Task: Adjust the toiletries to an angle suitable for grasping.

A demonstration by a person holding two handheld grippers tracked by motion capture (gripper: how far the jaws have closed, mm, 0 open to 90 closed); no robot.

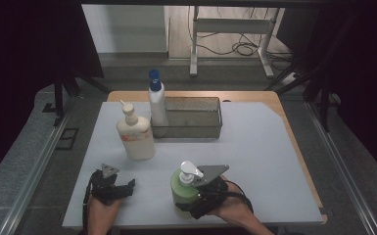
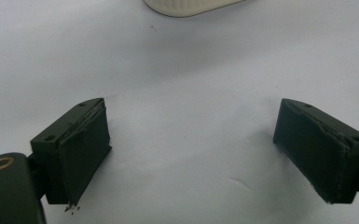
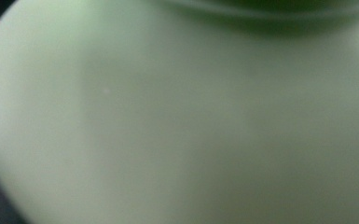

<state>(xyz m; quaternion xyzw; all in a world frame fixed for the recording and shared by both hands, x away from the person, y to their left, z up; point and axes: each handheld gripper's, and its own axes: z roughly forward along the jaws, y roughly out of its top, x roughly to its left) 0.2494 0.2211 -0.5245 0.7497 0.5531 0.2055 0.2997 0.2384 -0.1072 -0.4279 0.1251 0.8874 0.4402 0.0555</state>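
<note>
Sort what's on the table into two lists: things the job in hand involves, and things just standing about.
In the job:
green pump bottle, right up against the right gripper
right gripper, whose grip on it can't be made out

Standing about:
cream pump bottle
white bottle with blue cap, in the wire basket
left gripper, open over the bare table

Each hand carries a black gripper, the left gripper and the right gripper, and each is topped by a grey three-cornered plate with small dark holes. Black cables loop from both bodies back along the bare forearms. In the left gripper view the two jaws are blocky and dark, with a screw hole at each tip, worn pad edges, and a brass-ringed hole on the body beside them.
</note>
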